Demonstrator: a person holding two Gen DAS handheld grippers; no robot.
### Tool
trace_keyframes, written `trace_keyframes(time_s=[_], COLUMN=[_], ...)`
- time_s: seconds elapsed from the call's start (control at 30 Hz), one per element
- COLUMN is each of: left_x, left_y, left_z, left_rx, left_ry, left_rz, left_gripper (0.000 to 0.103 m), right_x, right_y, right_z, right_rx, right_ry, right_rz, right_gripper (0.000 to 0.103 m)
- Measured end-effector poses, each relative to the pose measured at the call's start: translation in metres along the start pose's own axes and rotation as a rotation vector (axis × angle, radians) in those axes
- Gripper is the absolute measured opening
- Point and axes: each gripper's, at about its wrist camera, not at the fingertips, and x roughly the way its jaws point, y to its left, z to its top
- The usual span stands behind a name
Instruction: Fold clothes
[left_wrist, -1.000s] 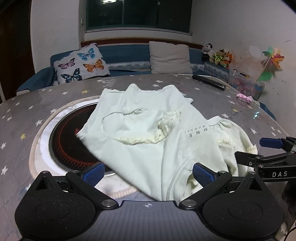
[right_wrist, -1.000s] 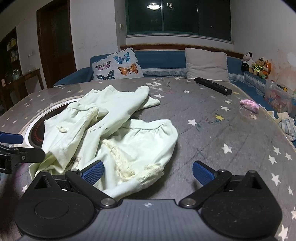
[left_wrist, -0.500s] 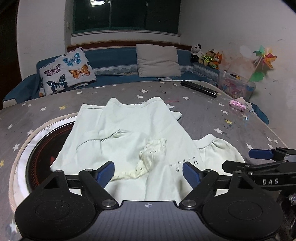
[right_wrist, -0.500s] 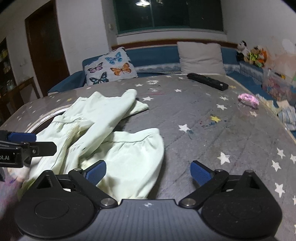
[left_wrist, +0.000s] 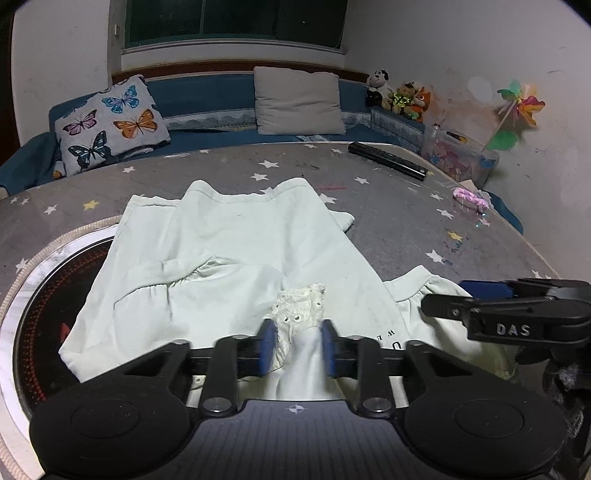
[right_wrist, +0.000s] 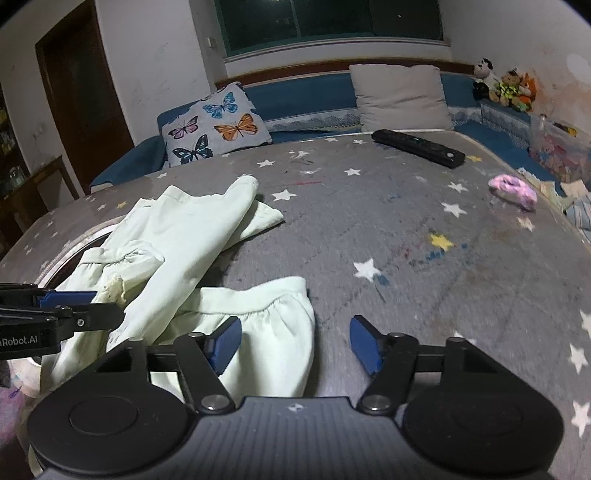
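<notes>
Pale-green top (left_wrist: 229, 240) sprawled mid-frame on the star-print table (right_wrist: 406, 221), partly over the round hob (left_wrist: 44, 295) at lower left. Pinched at the lace trim (left_wrist: 299, 299) by the left gripper (left_wrist: 297, 350), jaws just closed narrow onto a bunched fold. Right gripper (right_wrist: 294, 343) half-wide, jaws just closing, sleeve cuff (right_wrist: 273, 314) beneath the left pad only, right pad over bare table. Likely trouble: catching a mere edge and dropping the cuff on lifting; or gathering several layers at the lace and dragging everything crooked. Visible only from the right wrist: the bare gap beside the cuff. Only from the left wrist: the lace pinch itself.
</notes>
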Motion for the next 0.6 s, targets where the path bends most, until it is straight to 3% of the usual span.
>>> trace_keyframes(time_s=[0.03,0.1,0.2,0.27,0.6], left_x=[-0.001,-0.005,-0.013,-0.022,-0.08], left_y=[0.001,0.003,0.009,0.014,0.055], left_z=[0.0,-0.001,-0.002,-0.002,-0.016], left_rx=[0.0,-0.007,-0.027,-0.044,-0.153], left_ry=[-0.003,-0.011,-0.032,-0.051,-0.153], left_rz=[-0.001,0.004,0.017,0.031,0.127], left_gripper=[0.016,0.013,0.011,0.01,0.009], right_x=[0.001,0.003,0.003,0.0,-0.046], right_y=[0.001,0.001,0.003,0.003,-0.004], right_z=[0.001,0.002,0.001,0.0,-0.004], right_rx=[-0.001,-0.001,0.006,0.012,0.041], right_ry=[0.0,0.002,0.004,-0.002,-0.104], right_rz=[0.004,0.013,0.025,0.023,0.013], right_gripper=[0.051,0.032,0.012,0.006,0.002])
